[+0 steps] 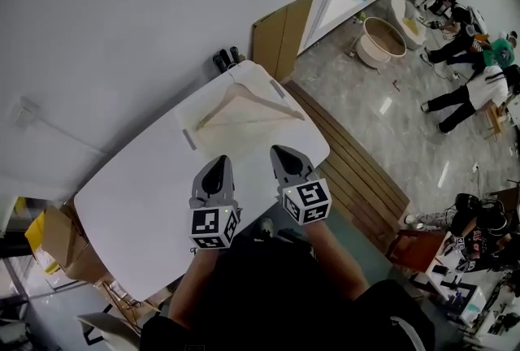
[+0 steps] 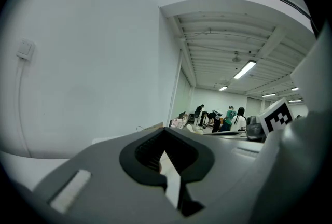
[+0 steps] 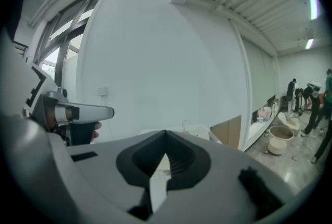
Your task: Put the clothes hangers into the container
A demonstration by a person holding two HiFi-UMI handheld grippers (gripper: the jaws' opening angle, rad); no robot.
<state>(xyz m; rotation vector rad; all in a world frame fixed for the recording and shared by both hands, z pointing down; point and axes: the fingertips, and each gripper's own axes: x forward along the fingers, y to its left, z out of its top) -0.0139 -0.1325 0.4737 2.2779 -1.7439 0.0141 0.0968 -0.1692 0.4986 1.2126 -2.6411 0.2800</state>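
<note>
Grey left gripper, right gripper, side by side, jaws together

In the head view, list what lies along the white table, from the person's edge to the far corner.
Left tongs and right tongs, side by side → wooden hanger → pair of dark objects just past the far corner.

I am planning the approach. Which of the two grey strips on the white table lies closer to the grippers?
The strip just ahead of the left gripper, by the left end of the hanger. The other strip lies past the hanger's right arm.
</note>
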